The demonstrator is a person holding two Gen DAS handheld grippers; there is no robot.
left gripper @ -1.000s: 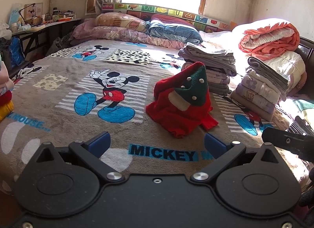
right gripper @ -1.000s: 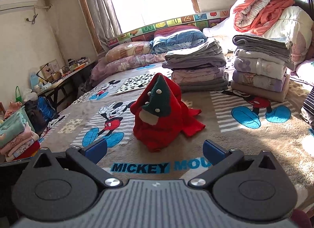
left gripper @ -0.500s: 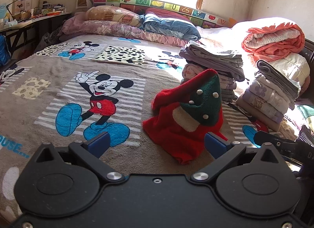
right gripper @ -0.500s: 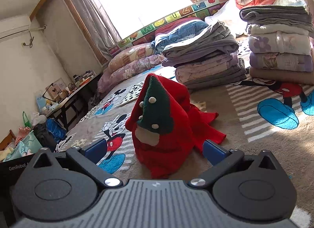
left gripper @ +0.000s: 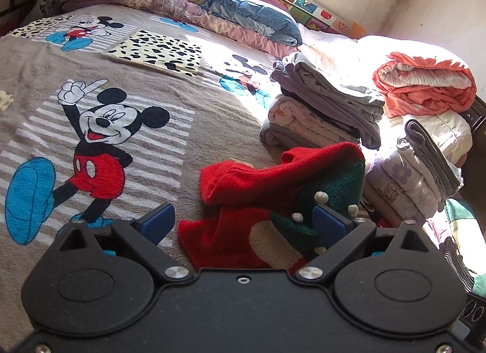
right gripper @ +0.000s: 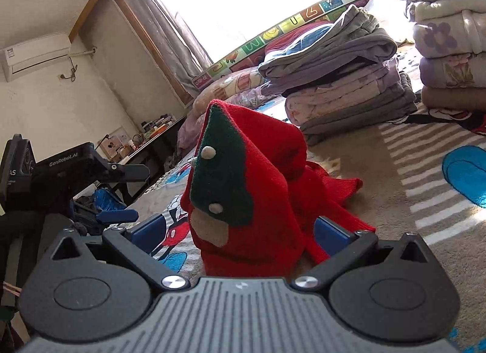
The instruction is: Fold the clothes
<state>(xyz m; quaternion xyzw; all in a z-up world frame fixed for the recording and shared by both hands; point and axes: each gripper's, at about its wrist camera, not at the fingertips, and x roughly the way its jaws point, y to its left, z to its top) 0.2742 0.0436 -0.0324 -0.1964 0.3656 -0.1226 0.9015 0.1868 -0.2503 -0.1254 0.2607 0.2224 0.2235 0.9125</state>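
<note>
Sunlit grey cartoon-mouse bedspread (left gripper: 188, 128): crumpled red knit sweater with green tree patch (right gripper: 249, 195) sits low-centre between wide-open right gripper (right gripper: 241, 233) and left gripper (left gripper: 244, 220), neither clamping it

Both the left gripper (left gripper: 244, 221) and right gripper (right gripper: 241, 231) are now much nearer the red sweater (right gripper: 258, 188), fingers wide apart around it.

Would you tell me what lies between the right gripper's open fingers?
The red sweater, crumpled into a peak on the blanket, stands between them in the right wrist view.
</note>
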